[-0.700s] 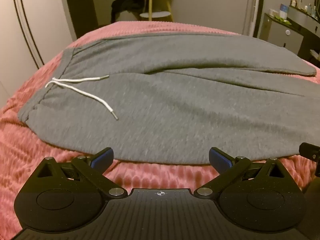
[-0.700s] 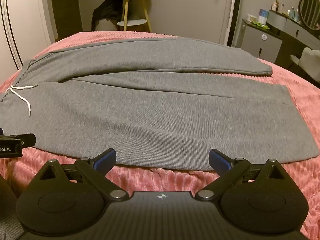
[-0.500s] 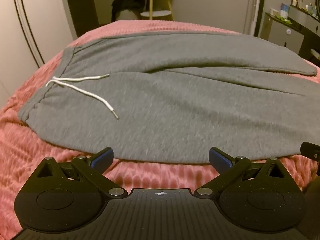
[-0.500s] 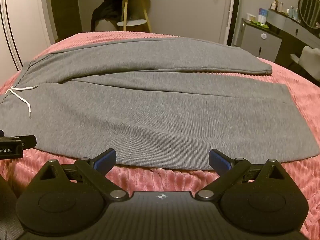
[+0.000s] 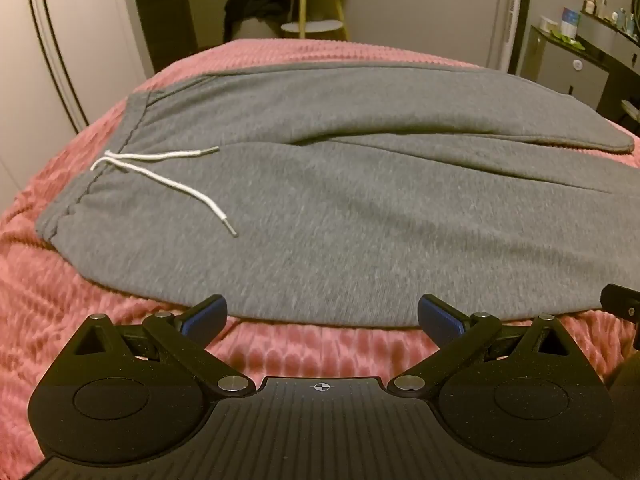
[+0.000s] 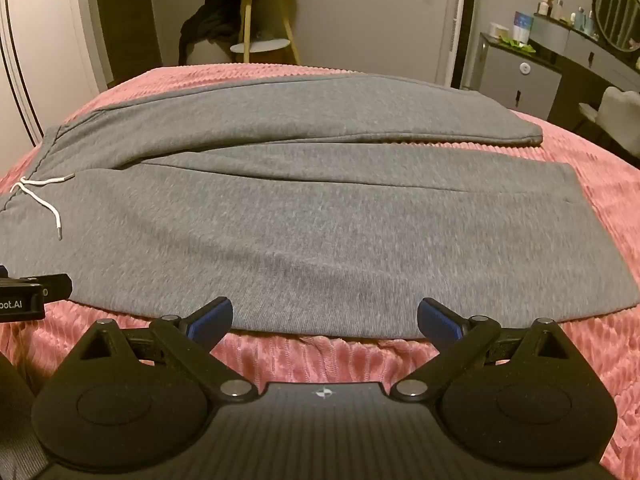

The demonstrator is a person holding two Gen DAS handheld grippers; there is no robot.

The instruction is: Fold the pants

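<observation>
Grey sweatpants (image 5: 360,208) (image 6: 312,216) lie flat across a pink bed, waistband to the left and legs running right. A white drawstring (image 5: 168,176) (image 6: 40,196) rests on the waist area. The far leg ends in a hem (image 6: 528,136) at the right; the near leg's hem (image 6: 600,240) lies closer. My left gripper (image 5: 322,316) hovers open just short of the pants' near edge, nothing between its blue pads. My right gripper (image 6: 324,316) is likewise open over the near edge, farther right along the leg. The left gripper's side (image 6: 28,292) shows at the right wrist view's left edge.
The pink ribbed bedspread (image 5: 60,280) (image 6: 600,344) surrounds the pants. Behind the bed stand a wooden stool with dark clothing (image 6: 248,28) and, at the right, a grey dresser (image 6: 520,76) with bottles and a mirror. A wardrobe door (image 5: 52,48) is at left.
Both grippers have barely shifted; the views are nearly the same, with the pants lying as before.
</observation>
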